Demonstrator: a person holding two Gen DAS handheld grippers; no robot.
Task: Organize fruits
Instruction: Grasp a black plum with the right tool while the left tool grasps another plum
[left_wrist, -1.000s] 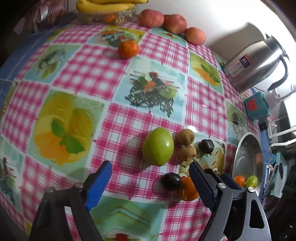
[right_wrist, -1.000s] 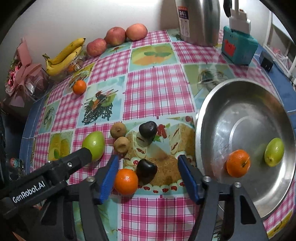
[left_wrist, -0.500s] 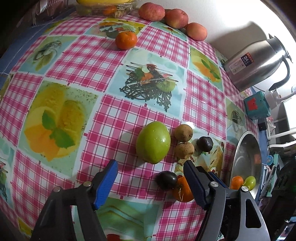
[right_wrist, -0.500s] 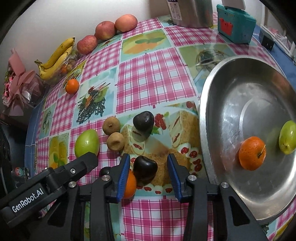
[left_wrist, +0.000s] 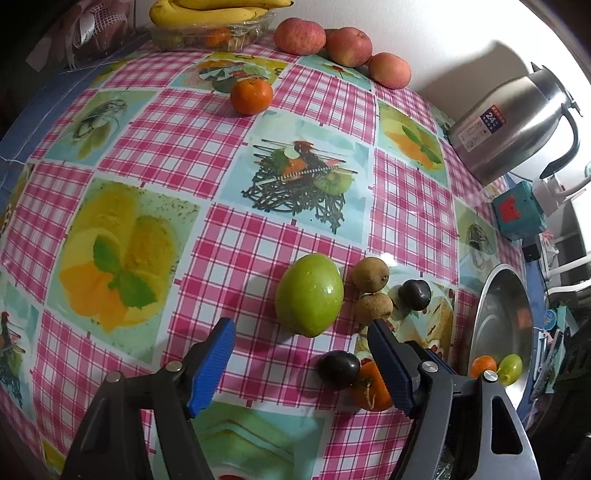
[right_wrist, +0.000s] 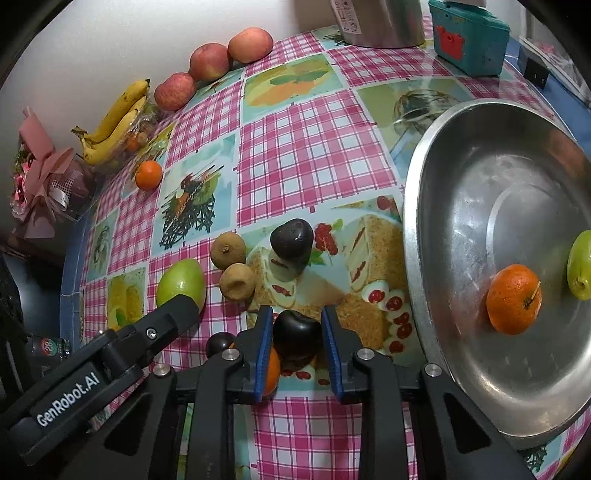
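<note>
My right gripper (right_wrist: 297, 338) is shut on a dark plum (right_wrist: 295, 334) that rests on the checked tablecloth beside the steel bowl (right_wrist: 436, 192). An orange (right_wrist: 272, 371) and another dark plum (right_wrist: 218, 343) lie just left of it. A third dark plum (right_wrist: 291, 240), two brown fruits (right_wrist: 236, 280) and a green mango (right_wrist: 181, 284) sit further back. The bowl holds an orange (right_wrist: 513, 299) and a green fruit (right_wrist: 579, 264). My left gripper (left_wrist: 301, 363) is open and empty just in front of the green mango (left_wrist: 309, 299).
Along the wall stand three apples (left_wrist: 343, 46), bananas on a clear tray (left_wrist: 214, 14) and a steel kettle (left_wrist: 513, 125). A lone orange (left_wrist: 251, 96) sits near the back. A teal box (right_wrist: 469, 37) stands behind the bowl. A wrapped bouquet (right_wrist: 40, 173) is at the left edge.
My right gripper has closed from wide open onto the dark plum. The left gripper has drawn slightly nearer to the green mango and stays open.
</note>
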